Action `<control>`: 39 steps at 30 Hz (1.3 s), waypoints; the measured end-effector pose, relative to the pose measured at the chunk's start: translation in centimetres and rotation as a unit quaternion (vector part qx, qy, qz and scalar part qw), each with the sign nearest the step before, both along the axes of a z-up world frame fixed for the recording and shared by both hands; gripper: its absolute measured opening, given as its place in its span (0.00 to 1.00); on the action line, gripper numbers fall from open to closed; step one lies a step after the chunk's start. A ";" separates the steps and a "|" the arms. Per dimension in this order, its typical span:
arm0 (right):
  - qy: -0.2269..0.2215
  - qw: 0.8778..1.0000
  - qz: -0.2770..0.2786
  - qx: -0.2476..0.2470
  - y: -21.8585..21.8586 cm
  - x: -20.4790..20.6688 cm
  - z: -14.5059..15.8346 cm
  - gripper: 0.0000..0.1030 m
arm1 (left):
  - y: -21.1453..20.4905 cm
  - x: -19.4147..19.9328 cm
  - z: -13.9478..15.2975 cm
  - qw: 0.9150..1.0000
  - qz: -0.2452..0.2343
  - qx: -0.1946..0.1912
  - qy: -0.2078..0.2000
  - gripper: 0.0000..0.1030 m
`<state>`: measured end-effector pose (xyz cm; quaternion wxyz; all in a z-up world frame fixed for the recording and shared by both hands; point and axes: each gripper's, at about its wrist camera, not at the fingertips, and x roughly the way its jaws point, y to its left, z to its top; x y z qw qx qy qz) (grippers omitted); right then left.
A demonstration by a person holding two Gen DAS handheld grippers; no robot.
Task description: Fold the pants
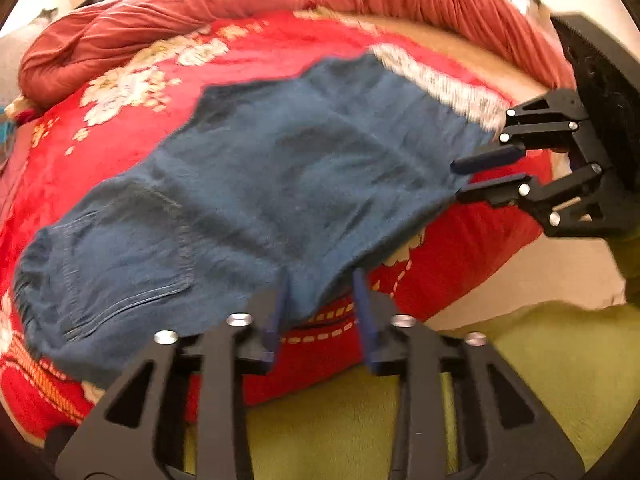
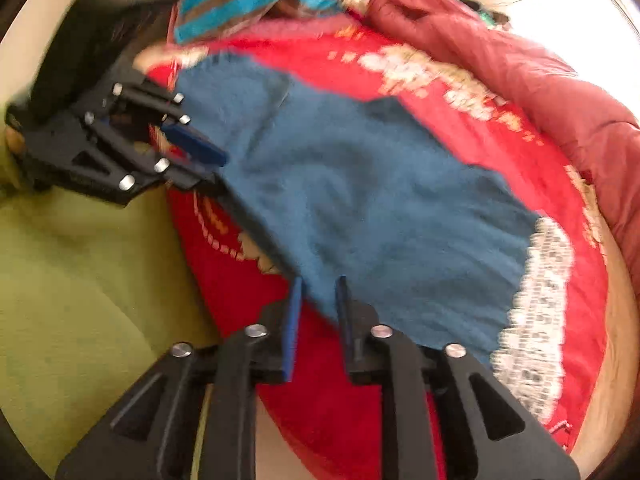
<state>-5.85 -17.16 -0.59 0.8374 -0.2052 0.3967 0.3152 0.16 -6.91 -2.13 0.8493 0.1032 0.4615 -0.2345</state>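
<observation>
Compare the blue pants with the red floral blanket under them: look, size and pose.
The pants are plain blue denim with stitched seams; the blanket is bright red with cream flowers. The pants cover only part of the blanket, which spreads well beyond them on every side. The pants' near edge sits between the fingers of the left gripper and the right gripper; the blanket lies untouched. Both are soft fabric, laid out fairly flat.

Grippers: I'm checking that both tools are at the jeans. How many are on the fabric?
2. The left gripper straddles the near edge of the blue pants; the right gripper straddles the same edge further along. Both look open.
</observation>
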 end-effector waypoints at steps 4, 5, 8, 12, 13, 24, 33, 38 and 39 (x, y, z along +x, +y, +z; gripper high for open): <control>-0.007 0.995 -0.082 0.056 -3.5 2.1 2.0 0.36 | 3.6 1.0 1.9 0.996 0.061 -0.063 -0.006 0.45; -0.003 0.993 -0.102 0.062 -4.2 2.8 2.1 0.36 | 4.3 1.4 1.7 0.995 0.079 -0.063 -0.002 0.46; 0.018 0.988 -0.142 0.056 -5.7 4.4 1.2 0.36 | 6.6 3.1 -0.4 0.988 0.156 -0.007 0.017 0.50; 0.054 0.977 -0.208 0.000 -7.4 5.9 -1.5 0.34 | 9.9 3.5 -1.4 0.979 0.203 -0.004 0.020 0.50; 0.053 0.974 -0.221 -0.008 -8.1 5.9 -1.9 0.34 | 10.8 3.5 -1.4 0.977 0.208 -0.029 0.024 0.48; 0.022 0.963 -0.239 0.119 -12.1 7.2 2.9 0.37 | 8.8 4.8 2.6 0.983 0.179 -0.035 -0.020 0.59; 0.074 0.945 -0.277 0.156 -16.8 17.2 0.9 0.37 | 5.8 13.7 3.1 0.986 0.156 -0.058 0.006 0.62; 0.107 0.940 -0.278 0.167 -17.3 20.0 -1.4 0.38 | 5.2 18.4 0.7 0.984 0.165 -0.058 0.041 0.62; 0.113 0.940 -0.274 0.167 -17.2 20.4 -1.9 0.38 | 5.0 19.1 0.1 0.983 0.167 -0.056 0.046 0.62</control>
